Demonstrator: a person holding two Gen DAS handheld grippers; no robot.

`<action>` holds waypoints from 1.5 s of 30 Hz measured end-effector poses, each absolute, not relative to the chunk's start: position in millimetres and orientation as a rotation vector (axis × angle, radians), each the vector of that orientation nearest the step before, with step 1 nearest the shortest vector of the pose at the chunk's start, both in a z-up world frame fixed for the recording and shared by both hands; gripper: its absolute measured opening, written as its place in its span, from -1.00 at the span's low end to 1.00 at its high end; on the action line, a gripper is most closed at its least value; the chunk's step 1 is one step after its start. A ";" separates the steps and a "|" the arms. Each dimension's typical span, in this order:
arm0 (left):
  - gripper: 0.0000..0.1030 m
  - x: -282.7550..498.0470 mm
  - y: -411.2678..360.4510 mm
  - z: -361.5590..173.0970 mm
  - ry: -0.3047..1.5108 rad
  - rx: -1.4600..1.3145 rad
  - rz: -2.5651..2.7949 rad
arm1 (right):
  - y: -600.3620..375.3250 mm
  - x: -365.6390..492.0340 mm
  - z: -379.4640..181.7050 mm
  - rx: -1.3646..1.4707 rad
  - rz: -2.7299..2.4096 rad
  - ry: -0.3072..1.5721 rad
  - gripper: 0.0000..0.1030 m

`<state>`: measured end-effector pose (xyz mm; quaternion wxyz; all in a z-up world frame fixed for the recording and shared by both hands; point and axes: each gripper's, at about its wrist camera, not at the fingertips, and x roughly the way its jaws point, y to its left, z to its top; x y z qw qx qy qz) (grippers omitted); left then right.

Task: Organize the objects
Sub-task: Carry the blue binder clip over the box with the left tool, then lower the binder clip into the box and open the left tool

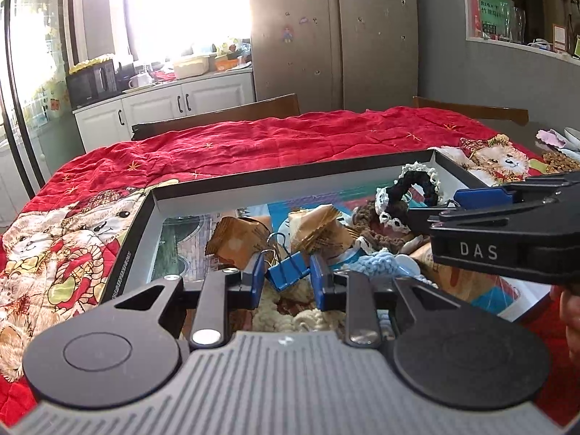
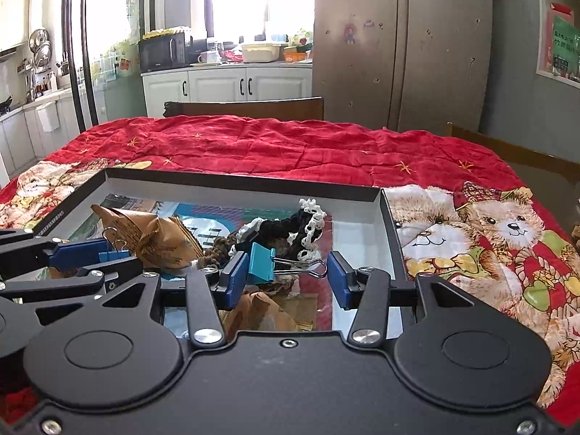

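Red quilted cloth (image 2: 275, 145) printed with teddy bears covers the table, and a shallow black-rimmed box lid (image 2: 239, 181) lies on it toward the near edge. Inside the lid sit brown snack wrappers (image 2: 159, 235), a black crocheted band with white lace trim (image 2: 290, 228), a pale blue knitted piece (image 1: 377, 264) and a cream knitted piece (image 1: 282, 308), all heaped together near the lid's near side. The left hand-held gripper (image 1: 286, 281) has its blue pads on either side of a dark blue binder clip (image 1: 288, 273); the right pad looks to be touching the clip and the left one just beside it, so whether the clip is truly pinched cannot be told. That clip stands tilted with its wire handles up, in front of the wrappers. The right hand-held gripper (image 2: 286, 275) is released, its fingers spread wide; a turquoise binder clip (image 2: 261, 262) lies against its left pad with the wire handles stretching toward the right pad, short of it. This clip rests over the heap near the middle of the lid. In the left wrist view the right hand-held gripper crosses in from the right edge above the lid's contents.
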<state>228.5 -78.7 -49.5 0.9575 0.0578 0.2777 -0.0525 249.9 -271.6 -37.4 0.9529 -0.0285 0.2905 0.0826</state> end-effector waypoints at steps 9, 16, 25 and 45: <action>-0.40 226.9 -81.9 -51.9 0.548 0.147 -0.098 | -266.2 250.2 -40.7 -0.085 0.172 0.595 -0.10; -0.37 226.2 -83.2 -52.3 0.543 0.157 -0.097 | -262.5 249.8 -41.7 -0.107 0.170 0.589 -0.09; -0.08 224.8 -84.1 -51.5 0.535 0.159 -0.100 | -260.7 248.7 -42.2 -0.124 0.164 0.573 -0.06; 0.41 208.3 -81.3 -35.3 0.466 0.154 -0.075 | -267.0 233.0 -25.4 -0.094 0.159 0.504 0.01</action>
